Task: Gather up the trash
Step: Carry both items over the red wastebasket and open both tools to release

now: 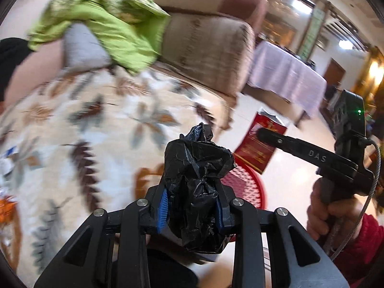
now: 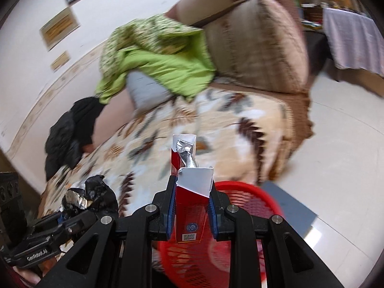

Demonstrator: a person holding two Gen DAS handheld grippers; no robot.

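Note:
A crumpled black plastic bag (image 1: 194, 180) sits between the blue pads of my left gripper (image 1: 192, 205), which is shut on it. My right gripper (image 2: 192, 199) is shut on a torn red carton (image 2: 190, 216) with silver foil sticking out of its top. A red mesh basket (image 2: 242, 186) stands on the floor just below and beyond both grippers. The left wrist view shows the right gripper (image 1: 261, 133) holding the carton (image 1: 254, 148) above the basket (image 1: 249, 187). The right wrist view shows the left gripper (image 2: 79, 212) with the bag (image 2: 98, 189) at lower left.
A sofa under a leaf-patterned blanket (image 2: 192, 124) fills the space ahead, with a green cloth (image 2: 158, 55), a black jacket (image 2: 69, 129) and a brown armrest (image 2: 259, 45). A table with a lilac cloth (image 1: 285, 72) stands on pale tiled floor (image 2: 340, 139). A hand in a red sleeve (image 1: 360, 237) grips the right handle.

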